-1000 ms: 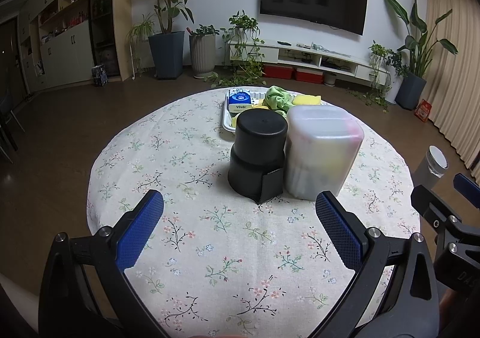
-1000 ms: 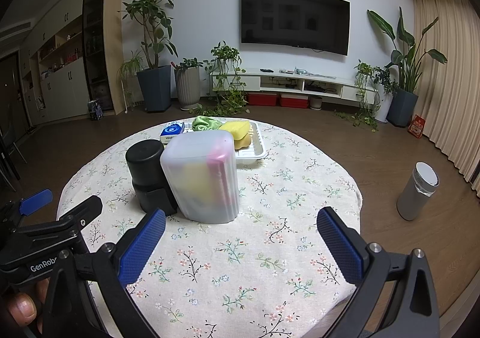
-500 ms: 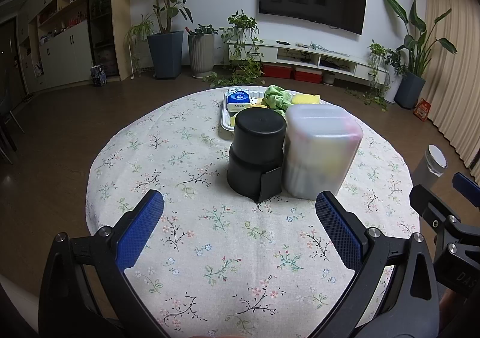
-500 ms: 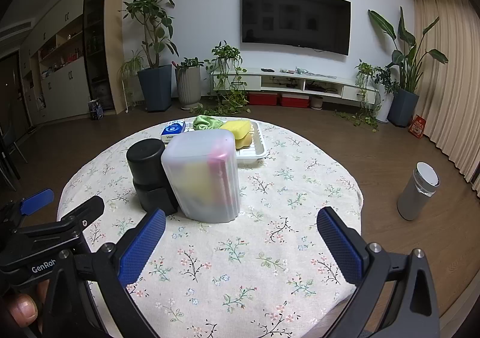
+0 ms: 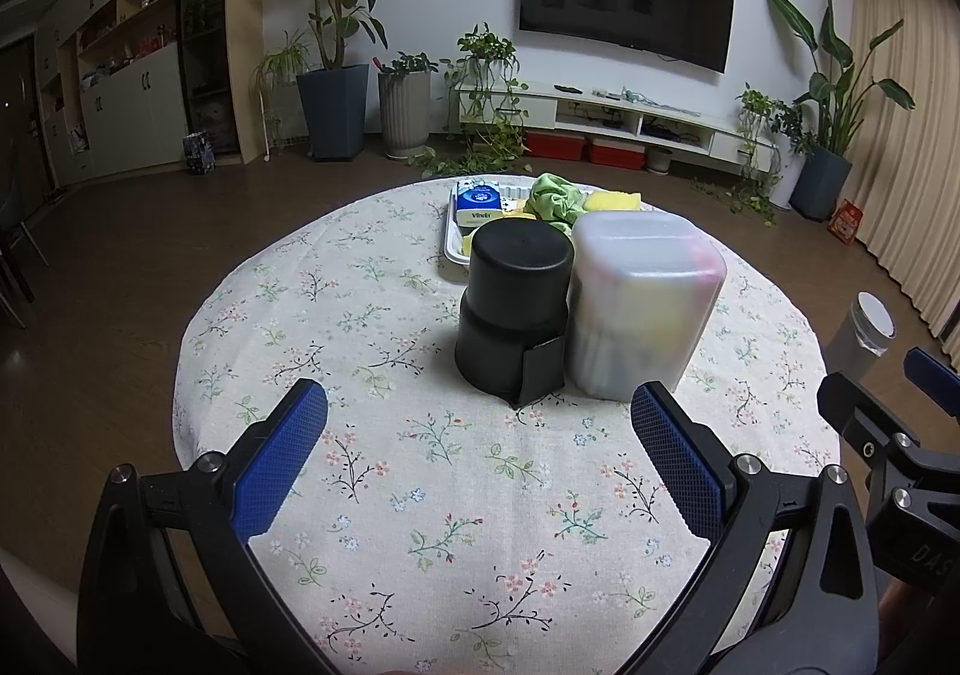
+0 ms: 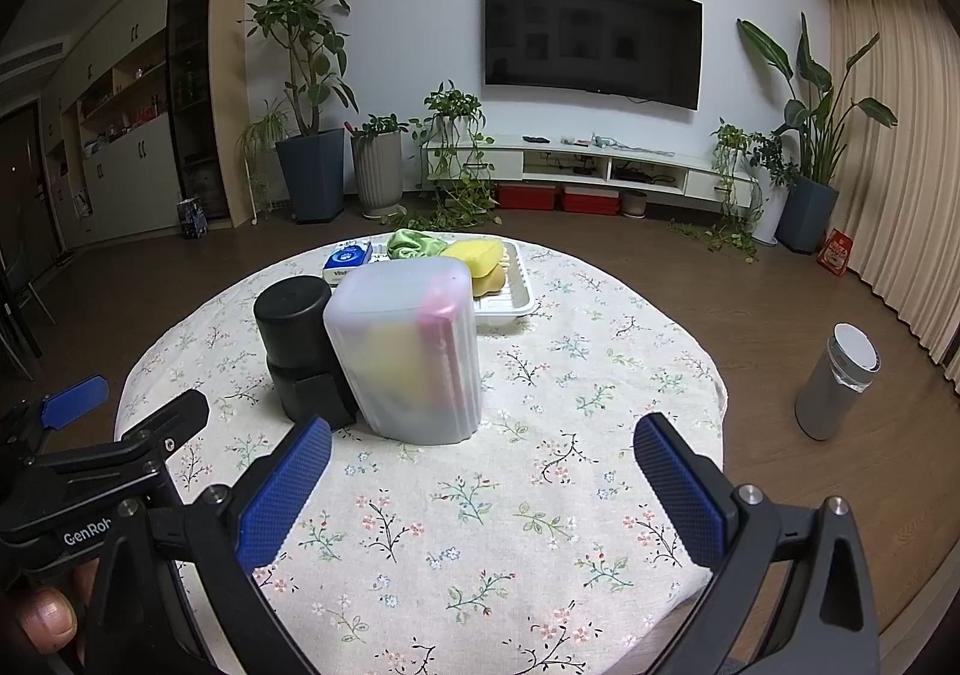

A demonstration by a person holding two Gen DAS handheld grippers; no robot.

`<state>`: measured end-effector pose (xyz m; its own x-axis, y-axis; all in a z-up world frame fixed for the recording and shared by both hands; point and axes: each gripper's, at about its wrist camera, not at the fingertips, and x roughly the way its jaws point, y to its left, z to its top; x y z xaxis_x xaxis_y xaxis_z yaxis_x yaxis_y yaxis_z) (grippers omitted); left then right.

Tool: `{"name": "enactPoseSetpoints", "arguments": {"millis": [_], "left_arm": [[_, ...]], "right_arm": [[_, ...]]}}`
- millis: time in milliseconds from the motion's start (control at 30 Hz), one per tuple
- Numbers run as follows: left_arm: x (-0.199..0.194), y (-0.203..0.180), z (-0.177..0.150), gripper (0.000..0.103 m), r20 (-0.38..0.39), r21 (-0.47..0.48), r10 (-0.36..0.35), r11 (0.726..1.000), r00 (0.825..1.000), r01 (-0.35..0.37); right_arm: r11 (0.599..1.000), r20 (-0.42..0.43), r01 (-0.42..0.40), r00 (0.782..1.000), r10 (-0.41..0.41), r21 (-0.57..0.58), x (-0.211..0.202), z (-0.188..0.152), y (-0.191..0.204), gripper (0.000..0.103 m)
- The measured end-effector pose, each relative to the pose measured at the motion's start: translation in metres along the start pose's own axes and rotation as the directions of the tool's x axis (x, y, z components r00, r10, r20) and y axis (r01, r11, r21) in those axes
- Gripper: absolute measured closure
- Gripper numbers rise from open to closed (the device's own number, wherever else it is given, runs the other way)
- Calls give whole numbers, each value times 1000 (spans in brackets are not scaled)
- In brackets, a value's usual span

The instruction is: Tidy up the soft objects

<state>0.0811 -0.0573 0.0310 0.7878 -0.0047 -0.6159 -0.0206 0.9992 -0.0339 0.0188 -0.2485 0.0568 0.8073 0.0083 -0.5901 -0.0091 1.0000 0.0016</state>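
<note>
Both the left gripper (image 5: 479, 453) and right gripper (image 6: 483, 471) are released near the table's (image 6: 540, 525) front edge. The soft things lie in the tray (image 6: 516, 297) at the far edge, behind the box (image 6: 408, 351); reaching over could tip it.

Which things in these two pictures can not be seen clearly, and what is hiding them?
- Contents of the frosted plastic container: only blurred yellow and pink shapes, both views.
- White plastic tray, left wrist view: mostly hidden by the black cylindrical container.
- Yellow sponges, right wrist view: partly behind the frosted container.
- Blue tissue pack: print too small.
</note>
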Motion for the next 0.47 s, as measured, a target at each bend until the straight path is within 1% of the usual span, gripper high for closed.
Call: {"name": "enactPoseSetpoints", "arguments": {"millis": [467], "left_arm": [[-1, 2, 2, 0, 0, 3, 0, 1000, 1000, 0]], "right_arm": [[1000, 0, 0, 1000, 0, 1, 0, 0, 0, 0]]}}
